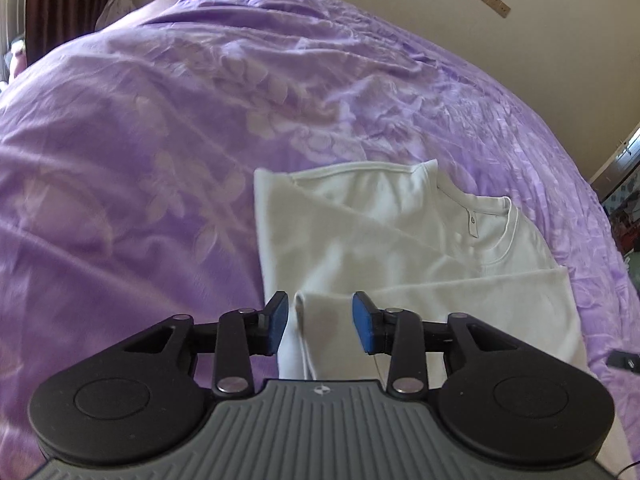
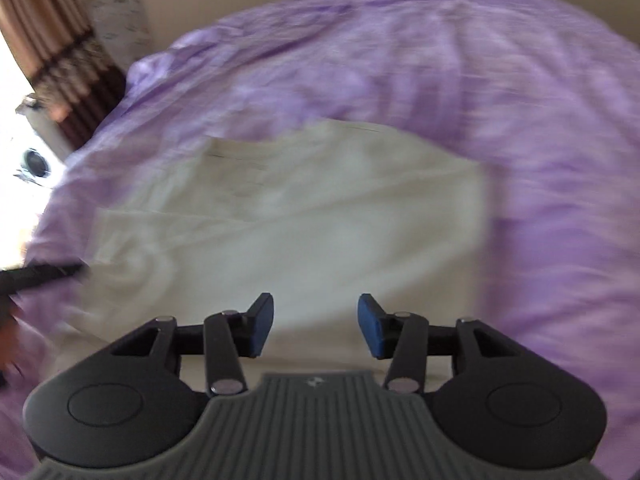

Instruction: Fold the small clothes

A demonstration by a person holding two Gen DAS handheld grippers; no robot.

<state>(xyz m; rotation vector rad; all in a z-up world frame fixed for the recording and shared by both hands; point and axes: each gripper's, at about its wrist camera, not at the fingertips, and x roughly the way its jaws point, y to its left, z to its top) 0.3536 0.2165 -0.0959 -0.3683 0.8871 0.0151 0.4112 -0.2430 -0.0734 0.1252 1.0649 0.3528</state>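
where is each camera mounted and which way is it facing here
Left wrist: sits on the left tongs, looking down along their open blue pads at a white t-shirt on a purple bedspread; a shirt fold lies between the pads.
Right wrist: sits on the right tongs, facing down at the blurred shirt; the pads are open with nothing gripped.
Shared: both show the shirt, bedspread and beige wall.

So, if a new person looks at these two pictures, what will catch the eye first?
First, the white T-shirt, partly folded, lying on the purple bedspread that fills both views. Next, the left gripper low in its view, blue pads apart on either side of a fold of the shirt's near edge. The right wrist view is blurred, and the right gripper stands open above the shirt.
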